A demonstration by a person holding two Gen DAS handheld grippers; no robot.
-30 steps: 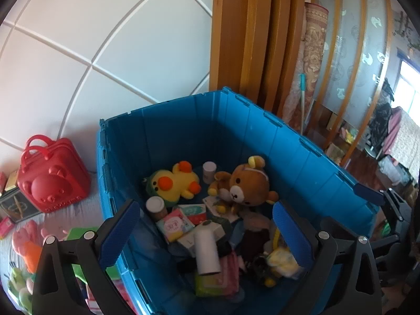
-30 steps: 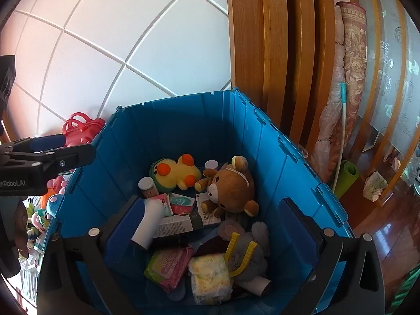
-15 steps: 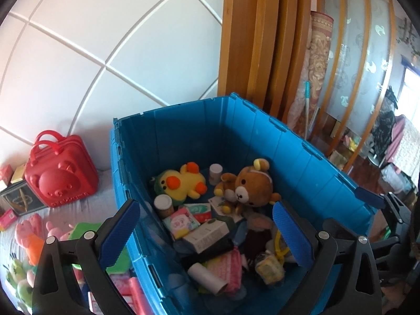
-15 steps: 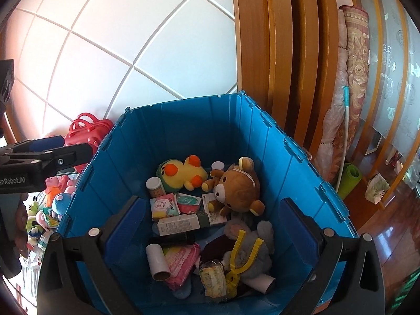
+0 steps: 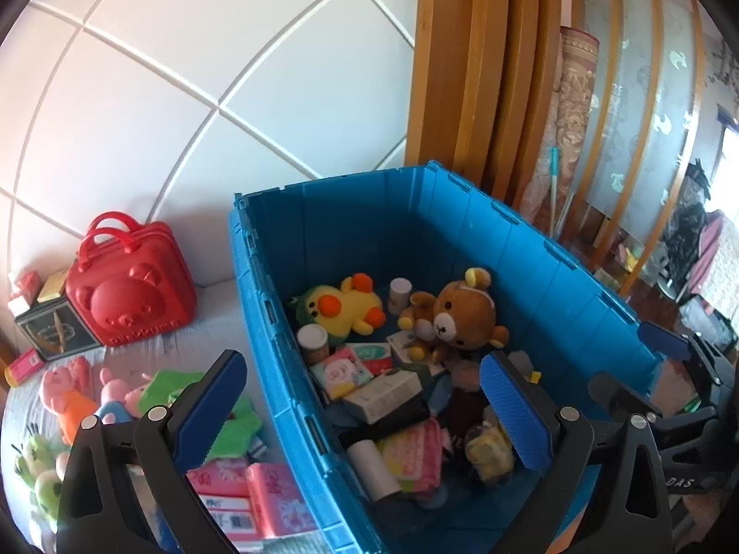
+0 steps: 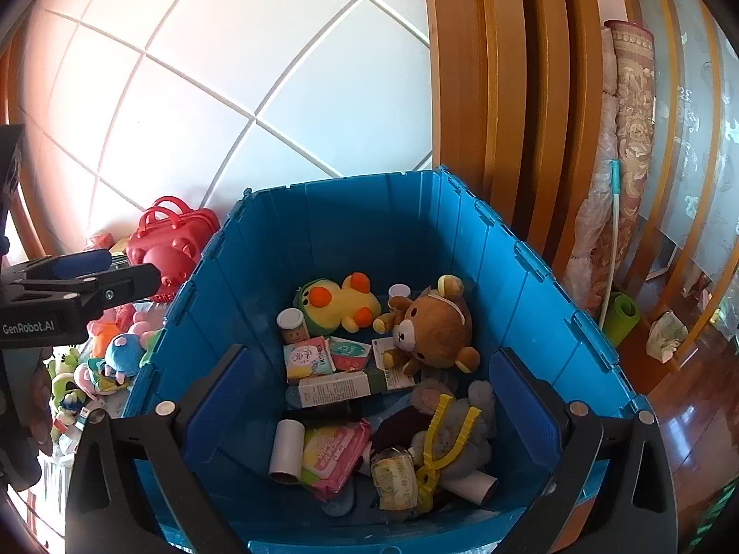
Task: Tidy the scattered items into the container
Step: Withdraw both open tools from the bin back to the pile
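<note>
A blue plastic crate [image 5: 531, 249] [image 6: 508, 258] holds a brown teddy bear [image 6: 432, 330], a yellow duck plush [image 6: 339, 302], boxes, wipe packs and a white roll [image 6: 286, 450]. My left gripper [image 5: 365, 406] is open and empty, straddling the crate's left wall. My right gripper [image 6: 369, 406] is open and empty above the crate's near side. Left of the crate, pink packs [image 5: 258, 503], a green plush [image 5: 231, 415] and other soft toys [image 5: 69, 397] lie scattered on the surface.
A red bear-shaped case [image 5: 127, 286] and small boxes [image 5: 51, 328] stand at the back left against the white tiled wall. Wooden panels, a rolled rug [image 6: 623, 138] and a green mat [image 6: 621, 316] stand right of the crate. The other gripper [image 6: 69, 291] shows at left.
The white roll fell from the left gripper's fingers into the crate and now lies on its floor. Both grippers have drawn back and up; the left one shifted left over the crate wall.
</note>
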